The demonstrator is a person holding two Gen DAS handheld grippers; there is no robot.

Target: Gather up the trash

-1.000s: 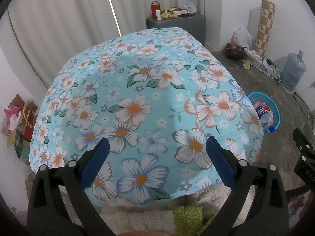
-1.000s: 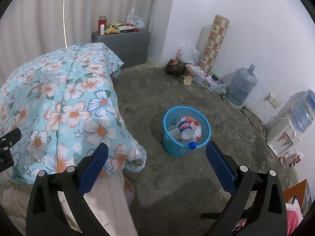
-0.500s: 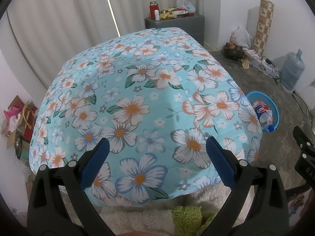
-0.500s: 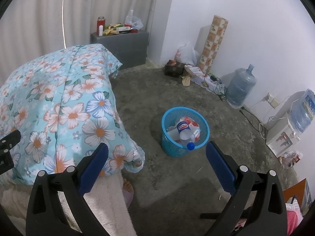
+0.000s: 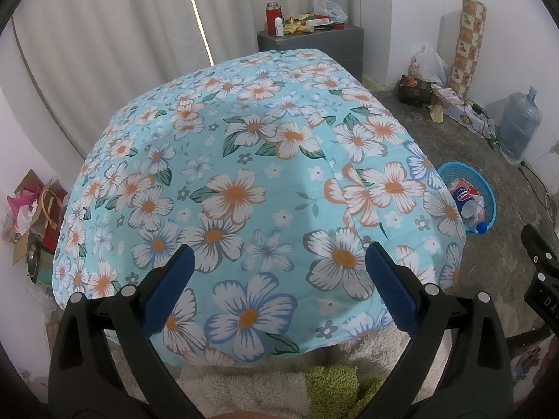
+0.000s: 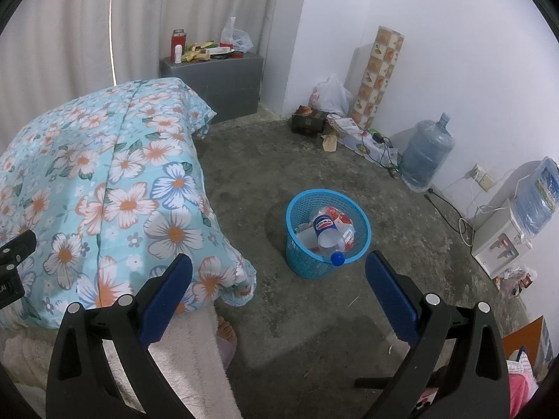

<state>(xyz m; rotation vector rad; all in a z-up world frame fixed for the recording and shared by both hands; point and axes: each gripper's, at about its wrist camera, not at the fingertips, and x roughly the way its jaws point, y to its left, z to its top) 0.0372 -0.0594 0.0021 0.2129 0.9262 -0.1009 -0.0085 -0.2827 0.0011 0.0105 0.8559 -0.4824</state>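
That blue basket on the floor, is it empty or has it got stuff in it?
Not empty: the blue basket holds a clear plastic bottle and other wrappers.

floral cloth spreads ahead of your left jaws, its edge between them | grey cabinet far beyond your right jaws, left of centre | water jug ahead-right | dispenser far right | patterned roll against wall
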